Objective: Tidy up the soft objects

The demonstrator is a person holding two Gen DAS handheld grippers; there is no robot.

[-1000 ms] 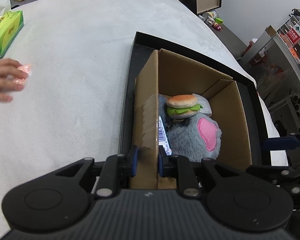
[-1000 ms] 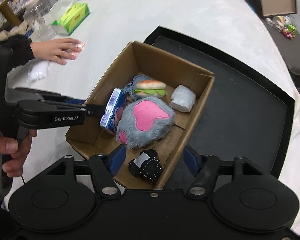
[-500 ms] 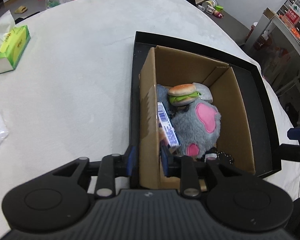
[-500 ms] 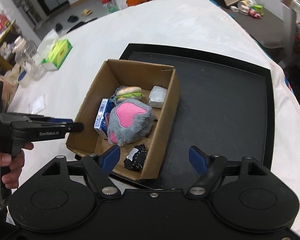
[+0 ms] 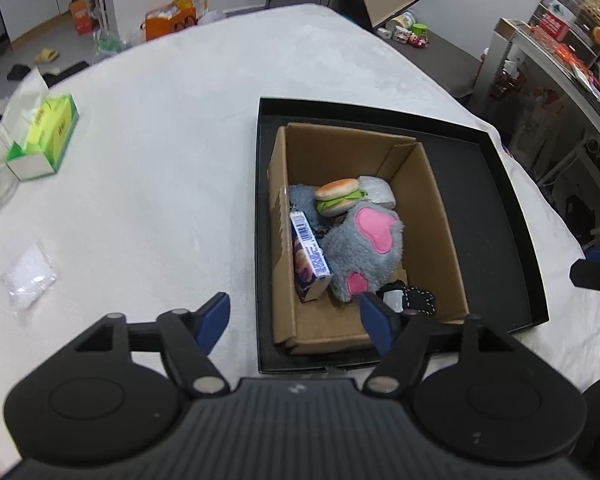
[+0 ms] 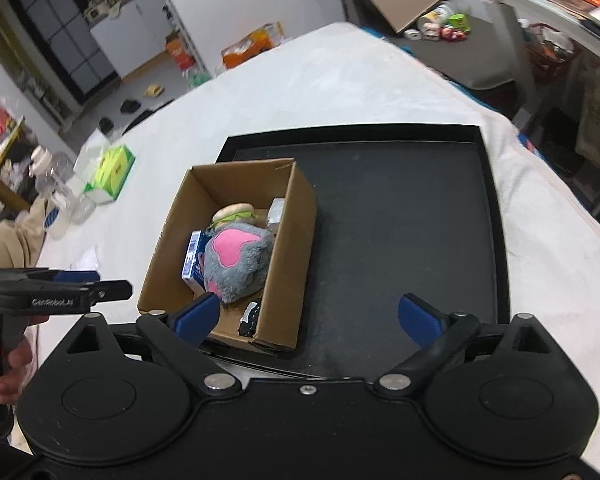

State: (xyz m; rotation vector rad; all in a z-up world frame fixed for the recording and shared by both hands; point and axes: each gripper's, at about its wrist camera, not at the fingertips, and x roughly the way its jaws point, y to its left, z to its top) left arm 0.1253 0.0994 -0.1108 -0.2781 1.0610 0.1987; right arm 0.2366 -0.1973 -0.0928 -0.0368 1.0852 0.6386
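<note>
— White cloth covers the bench; what sits on it?

— Near its right edge a black tray holds a cardboard box in its left part. Inside lie a grey plush paw with pink pads, a toy hamburger resting behind it, a blue carton standing against the left wall, a silvery wrapped packet at the back, and a small black stitched piece near the front wall.

— And the grippers?

— The left gripper hangs over the box's near left corner, fingers spread, having just been opening, nothing between them. The right gripper has also just been opening; it stands wide apart above the tray, gripping nothing.

— Farther out?

— A green tissue box and a clear bag lie on the cloth, well apart from the tray.
</note>
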